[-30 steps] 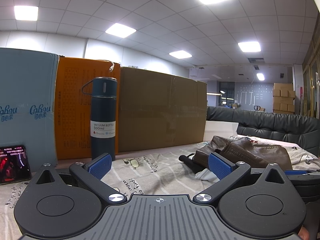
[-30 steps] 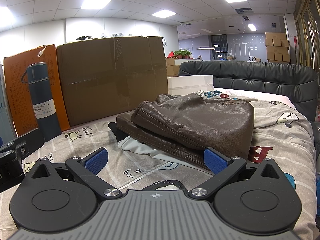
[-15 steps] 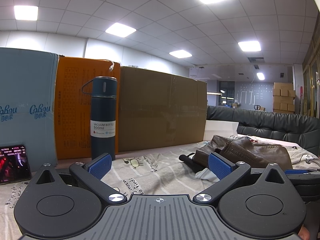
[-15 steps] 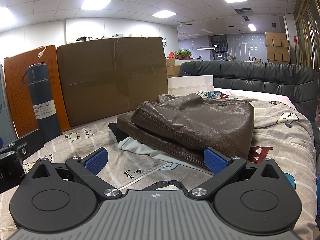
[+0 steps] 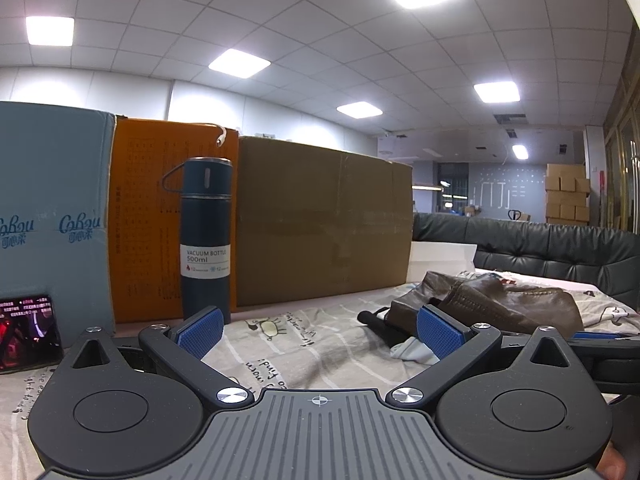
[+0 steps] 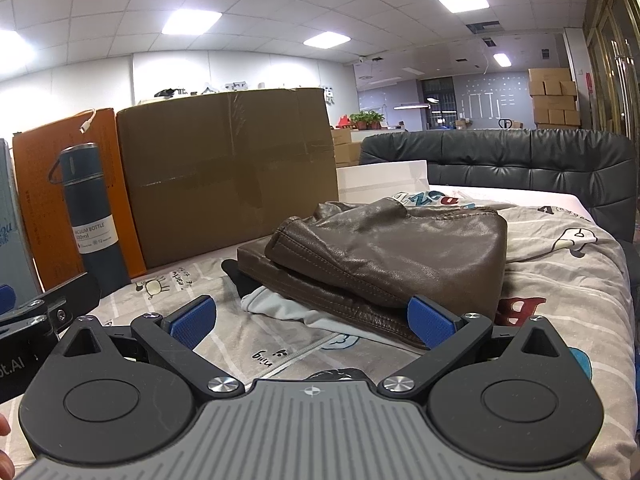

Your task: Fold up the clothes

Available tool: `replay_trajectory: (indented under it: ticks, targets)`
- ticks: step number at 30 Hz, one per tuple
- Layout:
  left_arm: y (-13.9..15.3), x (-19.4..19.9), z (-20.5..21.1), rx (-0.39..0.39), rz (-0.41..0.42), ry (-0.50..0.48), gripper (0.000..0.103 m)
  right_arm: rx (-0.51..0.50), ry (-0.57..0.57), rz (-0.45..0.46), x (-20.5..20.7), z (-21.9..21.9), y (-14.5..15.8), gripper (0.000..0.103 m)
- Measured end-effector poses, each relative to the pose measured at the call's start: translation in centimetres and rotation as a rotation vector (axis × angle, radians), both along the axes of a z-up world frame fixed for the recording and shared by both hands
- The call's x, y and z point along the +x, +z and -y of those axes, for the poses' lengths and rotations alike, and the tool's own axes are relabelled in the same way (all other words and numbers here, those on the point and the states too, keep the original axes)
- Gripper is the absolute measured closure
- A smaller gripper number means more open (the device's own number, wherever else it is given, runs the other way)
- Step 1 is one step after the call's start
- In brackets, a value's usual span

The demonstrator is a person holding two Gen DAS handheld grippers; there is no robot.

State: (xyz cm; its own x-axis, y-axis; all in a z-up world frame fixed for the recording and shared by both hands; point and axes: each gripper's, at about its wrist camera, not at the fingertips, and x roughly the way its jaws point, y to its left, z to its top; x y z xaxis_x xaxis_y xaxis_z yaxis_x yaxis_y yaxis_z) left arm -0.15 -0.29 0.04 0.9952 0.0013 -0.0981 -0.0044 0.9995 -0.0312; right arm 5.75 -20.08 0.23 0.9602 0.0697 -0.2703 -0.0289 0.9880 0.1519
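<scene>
Both grippers sit low over the bed, and neither has anything in it. The left gripper [image 5: 318,330] has its blue-padded fingers spread wide, with only the cartoon-printed grey bedsheet [image 5: 304,344] showing between them. The right gripper [image 6: 312,320] is spread just as wide, jaws apart and holding nothing.

The folded brown leather jacket [image 6: 392,256] lies on the sheet right ahead of the right gripper, stacked on a pale grey-white garment [image 6: 280,306] whose edge pokes out from under it, with something black [image 6: 236,276] at its left end. The right gripper's right pad [image 6: 430,326] sits in front of the jacket's near lower edge; whether it touches is hard to say. From the left wrist view the same jacket [image 5: 500,304] lies ahead and to the right.

Along the back stand a dark blue vacuum bottle [image 5: 206,236], upright, in front of an orange carton [image 5: 144,220], with a big brown cardboard box [image 5: 324,224] beside it, a pale blue carton [image 5: 52,216] at far left and a lit phone screen [image 5: 28,332] leaning there. A black padded headboard [image 6: 500,156] closes the far side
</scene>
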Motion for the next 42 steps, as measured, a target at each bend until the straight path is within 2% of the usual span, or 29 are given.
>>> replay_trajectory:
  ticks: [13,27,33,42]
  targets:
    - [0.1,-0.7,0.3,0.018,0.035,0.045,0.0,0.1,0.004,0.041,-0.5,1.4,0.2,0.0]
    - [0.3,-1.1,0.0,0.004,0.085,0.066,0.0,0.204,0.07,0.111,-1.6,2.3,0.6,0.0]
    - [0.5,-2.4,0.5,0.04,0.175,0.099,0.0,0.251,0.085,0.183,-2.6,2.9,0.9,0.0]
    - [1.2,-5.4,2.8,0.17,0.338,0.188,0.0,0.354,0.131,0.32,-4.6,4.3,1.3,0.0]
